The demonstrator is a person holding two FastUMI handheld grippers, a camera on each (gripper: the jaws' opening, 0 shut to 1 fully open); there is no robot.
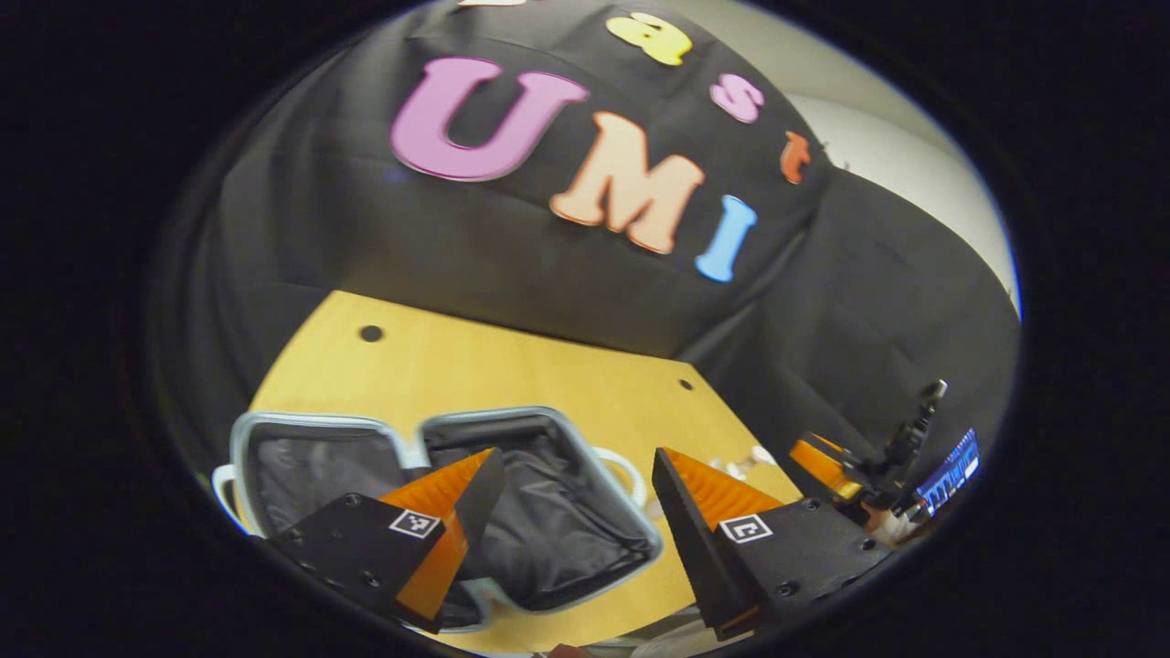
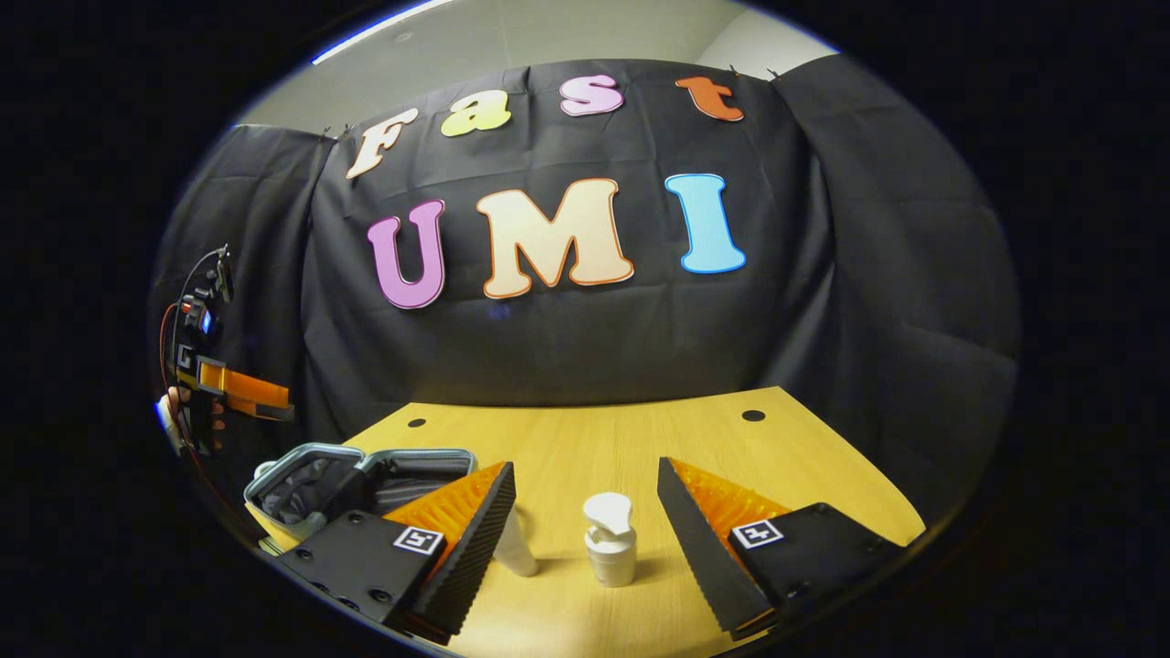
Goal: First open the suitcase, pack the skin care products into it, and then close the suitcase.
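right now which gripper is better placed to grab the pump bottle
Right. The right gripper has open jaws framing the white pump bottle just ahead; the left gripper hovers over the open suitcase.

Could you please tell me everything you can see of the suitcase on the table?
The suitcase is small and lies open flat on the wooden table, its two halves side by side. Each half has a pale grey-blue rim with rounded corners and a dark, wrinkled fabric lining; both look empty where visible. A pale handle shows at each outer side. In the right gripper view it sits at the table's left part, apart from the white bottles.
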